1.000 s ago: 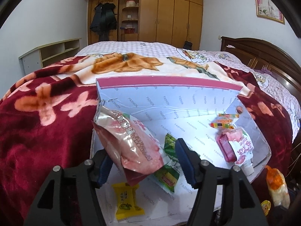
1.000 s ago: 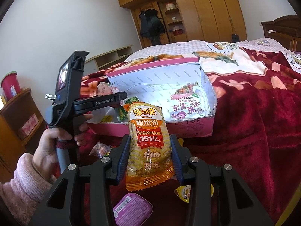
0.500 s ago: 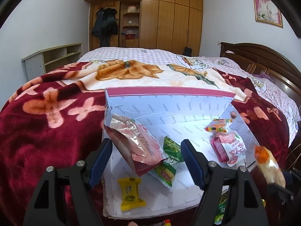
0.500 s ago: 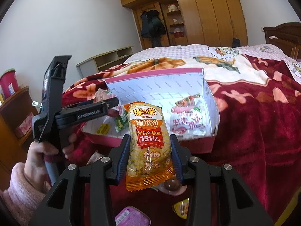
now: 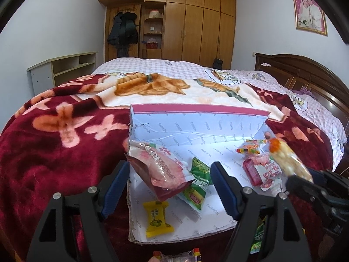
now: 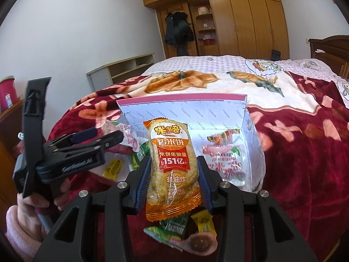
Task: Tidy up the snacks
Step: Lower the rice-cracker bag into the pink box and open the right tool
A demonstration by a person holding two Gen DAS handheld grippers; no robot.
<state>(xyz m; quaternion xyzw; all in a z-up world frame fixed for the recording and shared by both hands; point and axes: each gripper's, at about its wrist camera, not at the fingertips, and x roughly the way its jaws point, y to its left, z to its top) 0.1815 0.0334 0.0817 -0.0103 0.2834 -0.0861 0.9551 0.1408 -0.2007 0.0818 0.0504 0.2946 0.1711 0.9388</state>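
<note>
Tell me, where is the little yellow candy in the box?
In the left wrist view the yellow candy lies flat at the near left corner of the open box, just in front of the green packet and the big pink bag.

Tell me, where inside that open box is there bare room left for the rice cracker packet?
The box floor is bare between the green packets and the pink-and-white pouch, and behind them along the back wall. The left side is crowded: pink bag, yellow candy.

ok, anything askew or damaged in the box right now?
The pink-and-silver foil snack bag sits tilted against the left wall of the white cardboard box, not flat. The box's near wall is folded down flat, its left corner looks torn. Nothing spilled.
</note>
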